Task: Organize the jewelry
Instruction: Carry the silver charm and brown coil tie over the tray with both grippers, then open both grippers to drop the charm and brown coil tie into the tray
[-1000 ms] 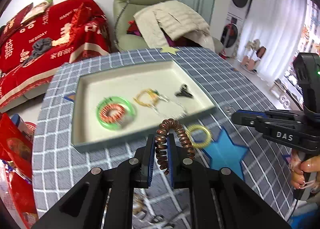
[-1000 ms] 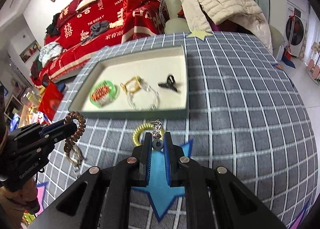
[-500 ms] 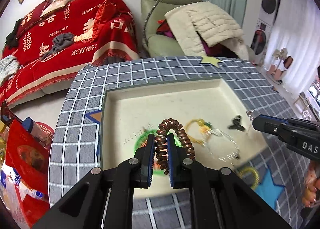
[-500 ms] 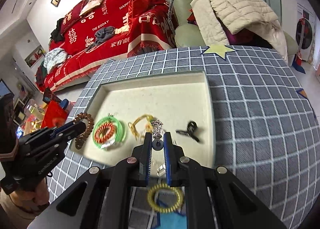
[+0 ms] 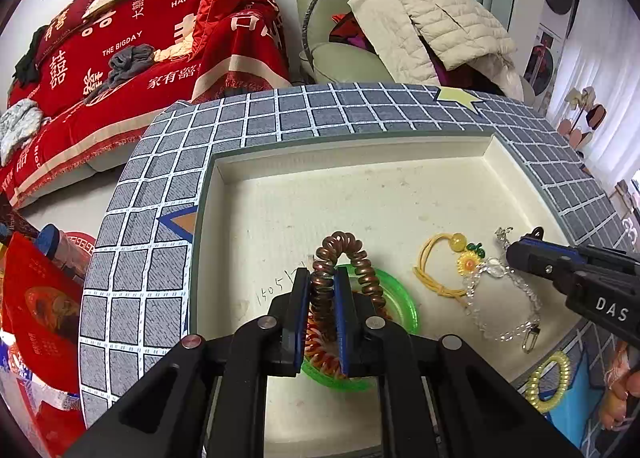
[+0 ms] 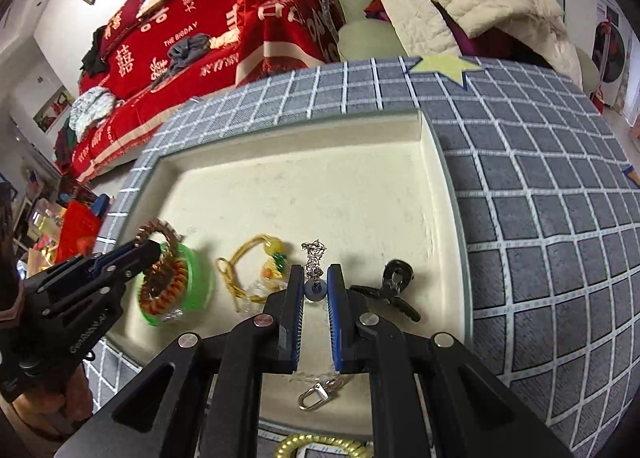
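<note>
A cream tray (image 5: 360, 185) (image 6: 304, 177) lies on the grey checked table. My left gripper (image 5: 322, 286) is shut on a brown spiral hair tie (image 5: 344, 254) and holds it over a green bangle (image 5: 400, 298) with an orange coil inside. My right gripper (image 6: 316, 282) is shut on a small silver charm (image 6: 314, 258) with a blue bead, above the tray's near middle. In the tray also lie a yellow cord bracelet (image 5: 436, 262) (image 6: 244, 262), a clear bead chain (image 5: 500, 314) and a black hair clip (image 6: 394, 286).
A yellow spiral hair tie (image 5: 550, 382) (image 6: 320, 446) lies on the table just outside the tray's near edge, by a blue star patch. A silver clasp (image 6: 316, 394) lies at the tray's near side. Red sofa and green armchair stand behind the table.
Both grippers have moved forward from the table's near side to over the tray, each still holding its item. The tray now fills both views.
</note>
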A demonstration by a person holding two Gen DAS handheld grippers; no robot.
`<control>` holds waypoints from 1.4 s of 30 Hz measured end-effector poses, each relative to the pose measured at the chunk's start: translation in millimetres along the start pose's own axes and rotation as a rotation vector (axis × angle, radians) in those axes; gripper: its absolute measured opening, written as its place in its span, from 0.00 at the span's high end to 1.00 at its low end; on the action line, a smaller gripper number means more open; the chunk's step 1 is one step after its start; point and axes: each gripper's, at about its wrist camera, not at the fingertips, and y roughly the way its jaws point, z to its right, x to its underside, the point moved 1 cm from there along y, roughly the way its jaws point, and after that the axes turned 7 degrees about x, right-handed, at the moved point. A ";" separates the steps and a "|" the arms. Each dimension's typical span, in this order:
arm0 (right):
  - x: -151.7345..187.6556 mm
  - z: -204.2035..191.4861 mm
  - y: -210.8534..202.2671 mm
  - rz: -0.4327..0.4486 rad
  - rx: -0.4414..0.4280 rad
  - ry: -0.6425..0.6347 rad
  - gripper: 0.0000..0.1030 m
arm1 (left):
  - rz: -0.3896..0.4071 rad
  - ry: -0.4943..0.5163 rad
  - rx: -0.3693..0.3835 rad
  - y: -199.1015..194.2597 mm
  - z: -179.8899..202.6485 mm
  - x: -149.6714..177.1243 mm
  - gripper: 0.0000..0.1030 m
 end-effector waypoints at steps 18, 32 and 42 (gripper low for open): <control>4.2 0.6 -7.3 0.005 -0.046 0.018 0.60 | -0.013 0.042 -0.044 0.0 7.9 1.1 0.68; 25.1 0.6 -65.3 0.067 -0.114 0.066 0.58 | 0.023 0.018 -0.001 -30.1 8.5 6.9 0.27; 73.9 -18.9 -79.8 -0.003 -0.159 0.018 0.57 | 0.117 0.010 -0.043 -77.9 -2.2 32.1 0.00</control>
